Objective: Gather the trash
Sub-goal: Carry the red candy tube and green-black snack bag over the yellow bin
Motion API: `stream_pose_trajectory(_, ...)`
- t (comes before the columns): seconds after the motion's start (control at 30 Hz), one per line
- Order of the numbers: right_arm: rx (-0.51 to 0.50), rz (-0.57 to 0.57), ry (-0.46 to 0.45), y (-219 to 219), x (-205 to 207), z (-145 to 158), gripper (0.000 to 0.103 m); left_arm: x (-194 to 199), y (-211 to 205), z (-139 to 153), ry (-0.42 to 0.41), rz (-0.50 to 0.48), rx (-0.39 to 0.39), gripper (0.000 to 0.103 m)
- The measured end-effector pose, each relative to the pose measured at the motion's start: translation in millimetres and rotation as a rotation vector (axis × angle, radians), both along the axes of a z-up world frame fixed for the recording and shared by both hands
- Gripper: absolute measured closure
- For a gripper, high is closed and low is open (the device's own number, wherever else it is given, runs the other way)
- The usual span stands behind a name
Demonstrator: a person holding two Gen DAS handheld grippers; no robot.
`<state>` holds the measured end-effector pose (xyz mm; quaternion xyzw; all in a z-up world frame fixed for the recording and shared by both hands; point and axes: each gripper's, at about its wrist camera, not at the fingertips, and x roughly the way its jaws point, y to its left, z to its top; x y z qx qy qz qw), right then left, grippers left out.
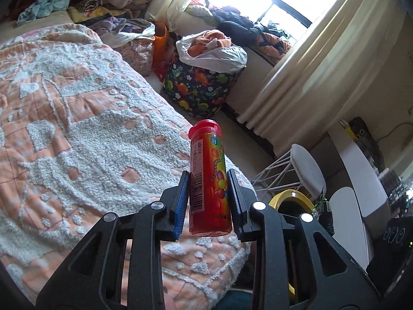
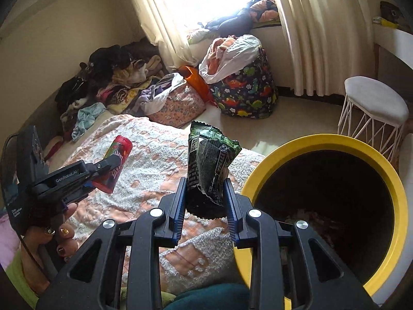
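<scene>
Above a bed covered in a peach and white tufted blanket (image 1: 77, 129), two handheld grippers each carry a piece of trash.

Low in the middle of the left wrist view, the left gripper (image 1: 208, 180) has its fingers clamped on a red candy tube (image 1: 208, 178). The tube stands upright between the pads, its red cap toward the top of the frame and its base hanging just below the fingertips. The grip sits on the lower half of the tube, likely so it does not tip. In the right wrist view this same gripper appears at the left edge, held by a hand (image 2: 51, 235) with painted nails.

Centred in the right wrist view, the right gripper (image 2: 205, 188) has its fingers pressed on the lower part of a crumpled dark green snack wrapper (image 2: 209, 162), whose torn top sticks up loosely above the pads.

At the lower right of that view a round bin with a yellow rim (image 2: 322, 139) stands open beside the bed, its dark inside already holding some rubbish. The wrapper is close to its rim but not yet over the opening. Both items seem lifted clear of the bed for dropping into the bin.

Farther back, toward the top of the frame, a dinosaur-print laundry bag (image 2: 245, 90) sits under a bright curtained window, and a white stool (image 2: 374, 98) stands at the right.
</scene>
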<state>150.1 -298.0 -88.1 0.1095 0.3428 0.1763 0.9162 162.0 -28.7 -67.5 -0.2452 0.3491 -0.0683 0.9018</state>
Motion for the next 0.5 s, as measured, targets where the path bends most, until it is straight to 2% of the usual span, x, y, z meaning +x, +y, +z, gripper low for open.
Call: stream_pose_trajectory(0.5, 0.045, -0.09, 0.004, -41, -1, 5, 0.076, -9, -52, 12, -0.032, -0.124, 0.037, 0.081)
